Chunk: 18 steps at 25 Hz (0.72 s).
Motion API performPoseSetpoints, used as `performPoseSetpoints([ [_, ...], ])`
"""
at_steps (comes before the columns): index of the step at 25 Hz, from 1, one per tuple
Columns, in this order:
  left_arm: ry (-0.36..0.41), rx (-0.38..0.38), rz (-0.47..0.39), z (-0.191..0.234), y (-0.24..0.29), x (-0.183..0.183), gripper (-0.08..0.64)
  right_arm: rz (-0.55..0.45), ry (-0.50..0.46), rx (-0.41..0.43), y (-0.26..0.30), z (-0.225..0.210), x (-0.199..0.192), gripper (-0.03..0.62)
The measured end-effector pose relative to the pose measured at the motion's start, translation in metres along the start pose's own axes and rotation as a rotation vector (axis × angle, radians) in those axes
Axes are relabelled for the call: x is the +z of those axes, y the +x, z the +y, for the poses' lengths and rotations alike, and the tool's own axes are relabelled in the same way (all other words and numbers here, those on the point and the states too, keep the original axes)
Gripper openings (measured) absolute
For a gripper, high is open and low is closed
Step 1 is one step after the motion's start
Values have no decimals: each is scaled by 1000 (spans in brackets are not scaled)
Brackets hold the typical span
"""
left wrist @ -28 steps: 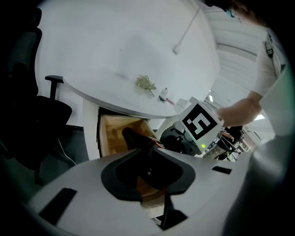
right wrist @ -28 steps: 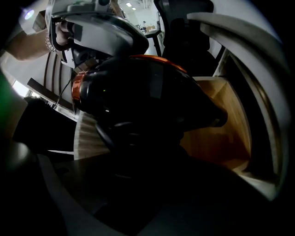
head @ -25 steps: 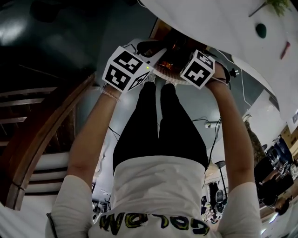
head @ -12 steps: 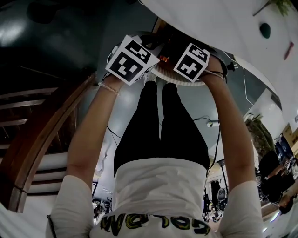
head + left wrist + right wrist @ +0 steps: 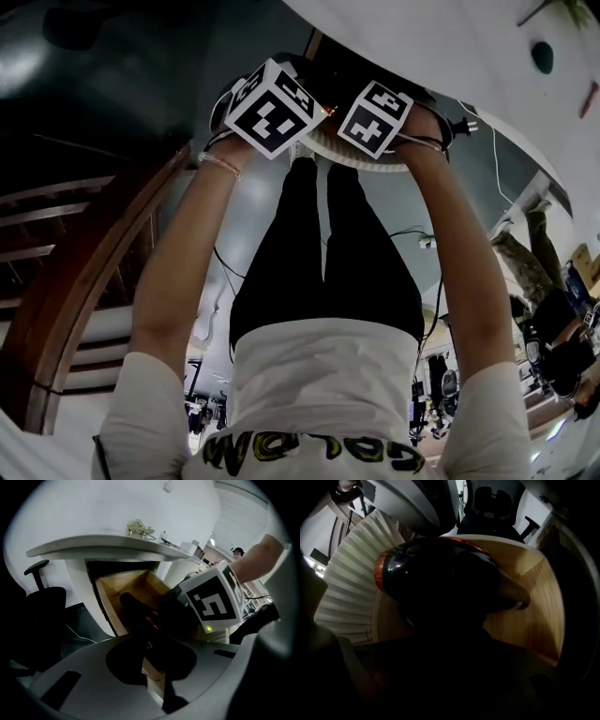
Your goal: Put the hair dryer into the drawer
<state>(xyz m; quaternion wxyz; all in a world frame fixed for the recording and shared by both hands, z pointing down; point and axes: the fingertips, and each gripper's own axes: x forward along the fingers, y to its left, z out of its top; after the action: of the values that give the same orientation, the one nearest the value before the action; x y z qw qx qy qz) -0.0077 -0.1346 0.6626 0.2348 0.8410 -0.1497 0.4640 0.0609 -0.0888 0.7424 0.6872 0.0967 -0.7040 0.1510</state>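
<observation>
The black hair dryer [image 5: 440,578] with an orange ring hangs over the open wooden drawer [image 5: 534,611], its body filling the right gripper view. My right gripper [image 5: 450,658] points straight down and is shut on the dryer's broad body. In the left gripper view the hair dryer [image 5: 133,611] runs from my left gripper [image 5: 150,667] toward the drawer [image 5: 117,585], and that gripper is shut on its handle end. The right gripper [image 5: 215,602] sits close on the right. In the head view the left gripper [image 5: 270,105] and right gripper [image 5: 375,117] stand side by side, with the hair dryer [image 5: 323,82] mostly hidden.
The drawer opens under a white tabletop [image 5: 117,543] beside a white ribbed pedestal [image 5: 351,588]. A black office chair [image 5: 42,602] stands left of the drawer, with a cable [image 5: 79,634] on the floor near it. A plant [image 5: 138,527] sits on the tabletop.
Both grippers have sunk together toward the drawer with the hair dryer between them. The left gripper's cube has rolled, showing a different face.
</observation>
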Motion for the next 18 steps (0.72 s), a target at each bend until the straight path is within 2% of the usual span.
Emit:
performPoseSetpoints([
  [5,26,17,16,-2,-4,-19,43,26,-3,-49,4,12,9,235],
  [18,51,36,74,-2,10,-20,14,87,5,-120,12,-1,3,238],
])
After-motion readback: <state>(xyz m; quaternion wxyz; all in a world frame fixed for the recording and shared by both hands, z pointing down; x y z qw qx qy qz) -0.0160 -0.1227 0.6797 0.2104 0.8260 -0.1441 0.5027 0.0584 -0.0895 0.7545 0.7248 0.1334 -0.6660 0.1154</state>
